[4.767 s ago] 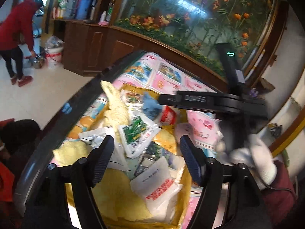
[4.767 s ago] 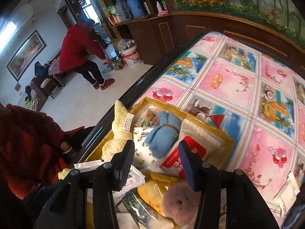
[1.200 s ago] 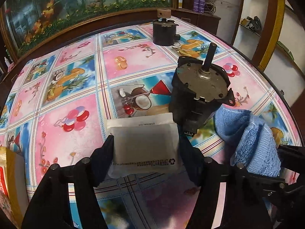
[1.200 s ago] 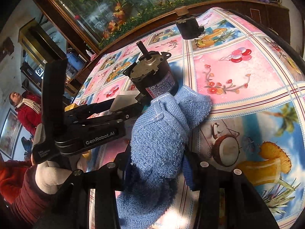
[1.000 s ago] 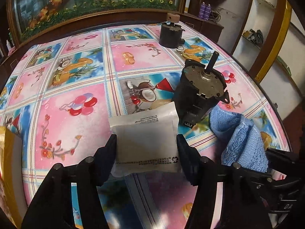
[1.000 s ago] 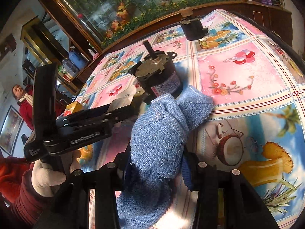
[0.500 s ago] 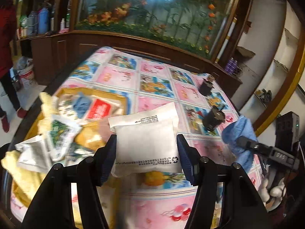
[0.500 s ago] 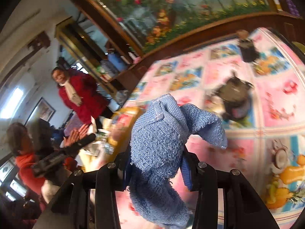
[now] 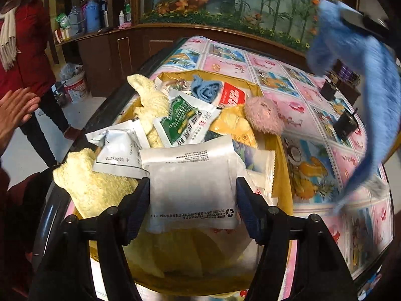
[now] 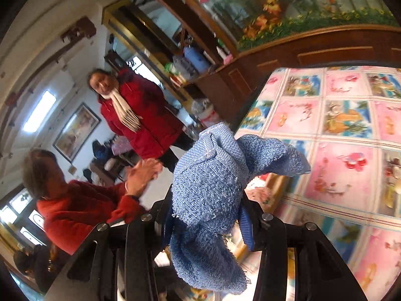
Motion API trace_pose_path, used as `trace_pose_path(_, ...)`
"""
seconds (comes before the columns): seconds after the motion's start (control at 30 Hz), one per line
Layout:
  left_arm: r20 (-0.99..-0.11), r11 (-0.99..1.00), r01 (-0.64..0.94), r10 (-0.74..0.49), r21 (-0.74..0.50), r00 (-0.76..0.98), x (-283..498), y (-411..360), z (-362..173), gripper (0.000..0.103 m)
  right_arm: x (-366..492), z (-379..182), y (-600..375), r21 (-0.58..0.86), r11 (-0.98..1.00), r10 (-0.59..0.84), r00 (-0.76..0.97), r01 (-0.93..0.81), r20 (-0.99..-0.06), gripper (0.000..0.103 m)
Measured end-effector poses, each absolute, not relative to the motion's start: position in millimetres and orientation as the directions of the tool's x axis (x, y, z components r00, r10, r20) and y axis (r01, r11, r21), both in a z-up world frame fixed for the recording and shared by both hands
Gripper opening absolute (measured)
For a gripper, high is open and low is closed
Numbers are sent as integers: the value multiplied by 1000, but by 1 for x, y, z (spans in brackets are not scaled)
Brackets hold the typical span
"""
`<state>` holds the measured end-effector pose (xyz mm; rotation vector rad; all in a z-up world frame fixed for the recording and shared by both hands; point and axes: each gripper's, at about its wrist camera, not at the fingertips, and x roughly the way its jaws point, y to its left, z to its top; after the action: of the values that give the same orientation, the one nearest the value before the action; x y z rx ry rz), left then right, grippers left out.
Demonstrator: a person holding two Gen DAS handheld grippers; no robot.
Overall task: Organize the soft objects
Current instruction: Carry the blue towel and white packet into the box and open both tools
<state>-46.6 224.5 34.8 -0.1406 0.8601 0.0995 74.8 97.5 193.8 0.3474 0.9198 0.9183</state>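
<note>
Room: a wood-panelled wall with a planted aquarium is seen behind a table covered with a cartoon-print cloth; two onlookers in red stand off to the side.
Yellow tray: it is set at the table's near edge and piled with packets, yellow towels and a pink plush ball.
Left gripper: it is clamped on a white sachet, pinched by its two side edges and held flat-on to the camera, its long axis running away from the fingers.
Right gripper: it is closed on a blue towel, bunched, with its loose end hanging below the fingers.
Key relation: the sachet is held directly above the tray's near half, so the left side is judged nearer to a drop; the towel is carried high to the right, over bare cloth beside the tray.
Writing: small print and a recycling mark are seen on the sachet but cannot be read; a digit string on a silver pouch is seen inverted and not clearly legible.
Other: two dark motor-like parts are left on the far cloth.
</note>
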Motion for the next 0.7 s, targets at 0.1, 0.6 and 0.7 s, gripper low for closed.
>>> trace_pose_path(0.1,-760,988,-96,-30,-120,649,-58,222,31,71,88,174,150,560,632,752,248,-536,-611,45)
trace_pose_path(0.6,-653,968,-165,2,-187,758,-99,246,61,74,105,134,213,426,724,620,242,-543,-746,65)
trace_pose_path(0.7,-645,965,-244,126,-97,753,-101,242,67,75,92,161,190,403,720,639,315,-564,-701,70)
